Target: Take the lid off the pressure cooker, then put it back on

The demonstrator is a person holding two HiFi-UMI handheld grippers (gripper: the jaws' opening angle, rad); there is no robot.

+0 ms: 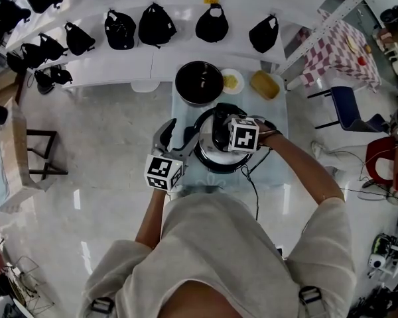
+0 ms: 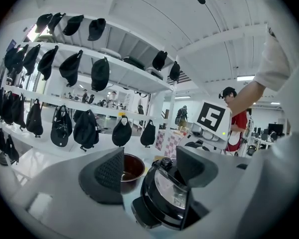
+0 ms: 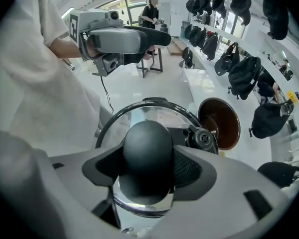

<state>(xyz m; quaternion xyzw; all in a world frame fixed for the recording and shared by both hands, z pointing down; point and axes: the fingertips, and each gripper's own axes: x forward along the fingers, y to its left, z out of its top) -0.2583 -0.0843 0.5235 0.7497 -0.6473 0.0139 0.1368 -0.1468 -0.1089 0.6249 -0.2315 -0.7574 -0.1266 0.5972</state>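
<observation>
right gripper (image 3: 149,170): pinching knob (image 3: 147,143) of lid (image 3: 139,114), over cooker (image 2: 152,214) | left gripper (image 2: 152,168): spread, empty, beside cooker | risk: round knob may slip free, dropping glass lid onto cooker

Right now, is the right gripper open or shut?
Shut: the right gripper has both pads pressed against the sides of the black knob on the lid.
</observation>
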